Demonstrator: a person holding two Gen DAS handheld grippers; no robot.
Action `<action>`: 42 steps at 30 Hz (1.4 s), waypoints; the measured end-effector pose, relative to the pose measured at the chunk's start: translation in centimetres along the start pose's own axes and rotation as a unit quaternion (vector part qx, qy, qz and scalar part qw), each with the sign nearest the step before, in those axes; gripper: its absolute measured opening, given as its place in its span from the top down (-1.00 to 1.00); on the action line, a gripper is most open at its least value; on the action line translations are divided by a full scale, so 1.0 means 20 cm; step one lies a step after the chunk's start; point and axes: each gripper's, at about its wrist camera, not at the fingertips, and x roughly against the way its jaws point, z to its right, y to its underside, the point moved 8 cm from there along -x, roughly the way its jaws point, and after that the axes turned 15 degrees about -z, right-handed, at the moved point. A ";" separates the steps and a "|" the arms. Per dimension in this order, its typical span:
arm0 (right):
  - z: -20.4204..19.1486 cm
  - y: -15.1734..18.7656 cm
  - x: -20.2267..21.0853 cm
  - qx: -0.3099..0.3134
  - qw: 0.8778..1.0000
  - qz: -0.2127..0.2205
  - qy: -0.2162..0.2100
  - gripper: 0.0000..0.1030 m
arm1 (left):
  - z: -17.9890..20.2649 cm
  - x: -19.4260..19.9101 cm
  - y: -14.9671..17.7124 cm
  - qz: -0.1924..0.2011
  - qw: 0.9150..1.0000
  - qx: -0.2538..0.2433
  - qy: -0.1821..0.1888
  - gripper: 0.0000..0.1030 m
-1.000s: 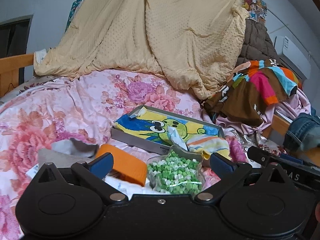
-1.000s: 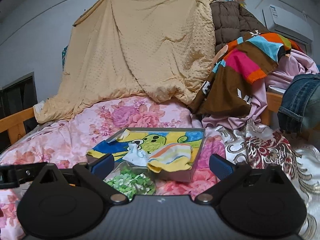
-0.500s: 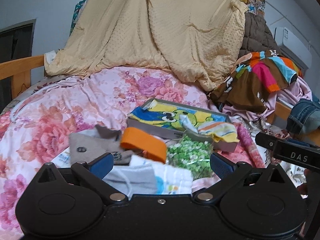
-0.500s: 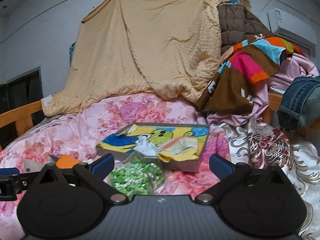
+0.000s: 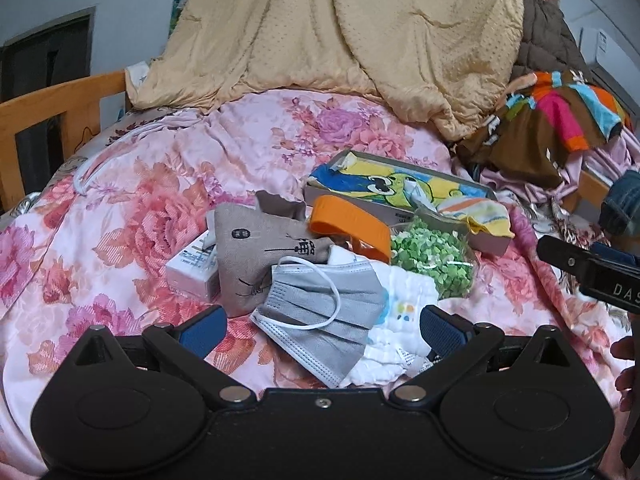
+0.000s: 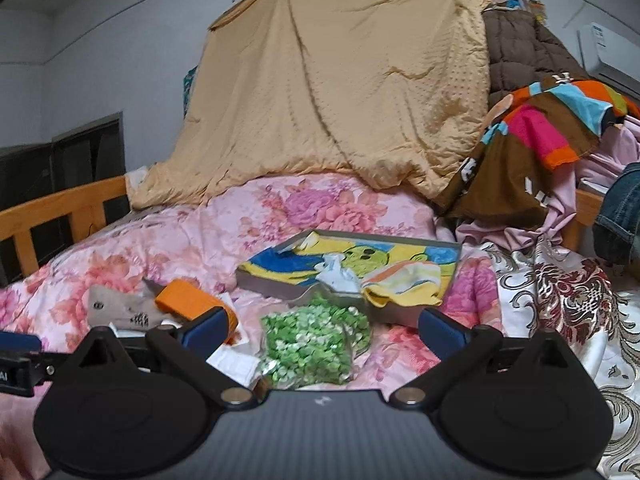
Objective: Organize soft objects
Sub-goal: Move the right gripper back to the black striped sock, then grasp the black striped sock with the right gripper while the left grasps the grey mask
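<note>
Both grippers moved back from the pile. The left gripper (image 5: pixel 322 328) now showed a grey pleated face mask (image 5: pixel 320 320) and a tan cloth mouse toy (image 5: pixel 256 252). The right gripper (image 6: pixel 322 330) faced the clear bag of green bits (image 6: pixel 316 344). Both had fingers wide apart, holding nothing.

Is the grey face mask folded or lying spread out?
Spread out: the grey face mask lies flat, pleats showing, one ear loop on top, partly covering a white cloth.

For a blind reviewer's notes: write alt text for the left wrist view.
Open left tongs hover over a grey face mask on a pink floral bedspread. Behind the mask lie a beige stuffed mouse, an orange band, a bag of green bits and a shallow box holding cartoon-print cloth. A tan blanket hangs at the back.
</note>
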 end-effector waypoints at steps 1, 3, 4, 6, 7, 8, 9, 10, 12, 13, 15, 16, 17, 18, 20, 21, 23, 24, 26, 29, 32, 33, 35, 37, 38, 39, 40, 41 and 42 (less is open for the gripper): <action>-0.01 0.01 -0.01 0.005 1.000 -0.004 -0.001 -1.00 | 0.00 0.00 0.00 -0.005 1.000 -0.005 -0.002 -0.98; -0.03 0.02 -0.02 0.015 1.000 -0.014 -0.004 -1.00 | 0.01 -0.01 0.00 -0.015 1.000 -0.014 -0.003 -0.98; -0.05 0.03 -0.03 0.021 1.000 -0.020 -0.006 -1.00 | 0.01 -0.02 0.00 -0.019 1.000 -0.016 -0.003 -0.98; -0.08 0.05 -0.05 0.034 0.999 -0.033 -0.017 -1.00 | 0.01 -0.04 -0.01 -0.031 0.999 -0.022 -0.002 -0.98; -0.10 0.06 -0.06 0.044 0.998 -0.038 -0.024 -1.00 | 0.01 -0.05 -0.01 -0.039 0.999 -0.026 -0.002 -0.98; -0.13 0.06 -0.07 0.056 0.997 -0.043 -0.028 -1.00 | 0.00 -0.06 -0.02 -0.045 0.999 -0.029 -0.003 -0.98; -0.15 0.07 -0.08 0.066 0.996 -0.047 -0.030 -1.00 | 0.00 -0.08 -0.03 -0.049 0.998 -0.033 -0.002 -0.98; -0.18 0.08 -0.09 0.081 0.995 -0.053 -0.034 -1.00 | -0.01 -0.09 -0.05 -0.052 0.998 -0.038 0.001 -0.98; -0.24 0.11 -0.11 0.106 0.991 -0.067 -0.043 -1.00 | -0.01 -0.11 -0.08 -0.051 0.997 -0.050 0.005 -0.98; -0.27 0.12 -0.12 0.117 0.989 -0.074 -0.046 -1.00 | -0.01 -0.12 -0.09 -0.051 0.997 -0.057 0.008 -0.98; -0.31 0.15 -0.15 0.139 0.985 -0.093 -0.045 -0.99 | 0.00 -0.15 -0.11 -0.052 0.996 -0.074 0.013 -0.98; -0.33 0.17 -0.17 0.148 0.982 -0.105 -0.042 -0.99 | 0.00 -0.18 -0.12 -0.053 0.995 -0.079 0.017 -0.98; -0.35 0.18 -0.19 0.157 0.980 -0.117 -0.040 -0.99 | 0.01 -0.21 -0.13 -0.055 0.995 -0.081 0.020 -0.98; -0.36 0.20 -0.21 0.163 0.978 -0.126 -0.039 -0.99 | 0.01 -0.23 -0.13 -0.057 0.995 -0.079 0.022 -0.98; -0.37 0.23 -0.26 0.173 0.973 -0.149 -0.035 -0.99 | 0.00 -0.28 -0.13 -0.061 0.995 -0.072 0.024 -0.98; -0.38 0.25 -0.28 0.175 0.971 -0.161 -0.031 -0.99 | 0.00 -0.30 -0.13 -0.061 0.996 -0.069 0.021 -0.98; -0.37 0.27 -0.32 0.174 0.968 -0.181 -0.021 -0.99 | -0.02 -0.33 -0.13 -0.059 0.996 -0.062 0.009 -0.98; -0.36 0.28 -0.34 0.170 0.966 -0.195 -0.013 -0.99 | -0.03 -0.34 -0.13 -0.062 0.996 -0.059 0.007 -0.98; -0.33 0.30 -0.39 0.160 0.963 -0.218 -0.005 -0.99 | -0.03 -0.36 -0.14 -0.070 0.996 -0.050 0.015 -0.98; -0.28 0.34 -0.45 0.139 0.956 -0.257 -0.003 -0.99 | -0.03 -0.40 -0.14 -0.080 0.996 -0.035 0.025 -0.98; -0.27 0.38 -0.50 0.131 0.950 -0.282 -0.012 -0.99 | -0.03 -0.42 -0.13 -0.089 0.995 -0.031 0.031 -0.94; -0.27 0.39 -0.51 0.133 0.948 -0.288 -0.011 -0.99 | -0.03 -0.43 -0.13 -0.089 0.995 -0.032 0.031 -0.84; -0.28 0.41 -0.52 0.141 0.944 -0.298 -0.003 -0.99 | -0.02 -0.43 -0.12 -0.090 0.995 -0.041 0.027 -0.71; -0.29 0.43 -0.53 0.155 0.939 -0.306 0.009 -0.97 | 0.00 -0.43 -0.12 -0.090 0.994 -0.058 0.023 -0.54; -0.30 0.44 -0.54 0.161 0.937 -0.310 0.012 -0.95 | 0.02 -0.42 -0.11 -0.088 0.994 -0.067 0.019 -0.52; -0.31 0.45 -0.54 0.167 0.935 -0.312 0.014 -0.93 | 0.03 -0.42 -0.11 -0.085 0.993 -0.075 0.017 -0.46; -0.31 0.45 -0.54 0.171 0.934 -0.313 0.015 -0.88 | 0.04 -0.41 -0.11 -0.083 0.993 -0.084 0.014 -0.36; -0.31 0.46 -0.54 0.174 0.933 -0.313 0.015 -0.83 | 0.04 -0.41 -0.10 -0.082 0.992 -0.091 0.013 -0.31; -0.32 0.46 -0.54 0.174 0.934 -0.313 0.015 -0.79 | 0.06 -0.40 -0.10 -0.082 0.992 -0.096 0.014 -0.23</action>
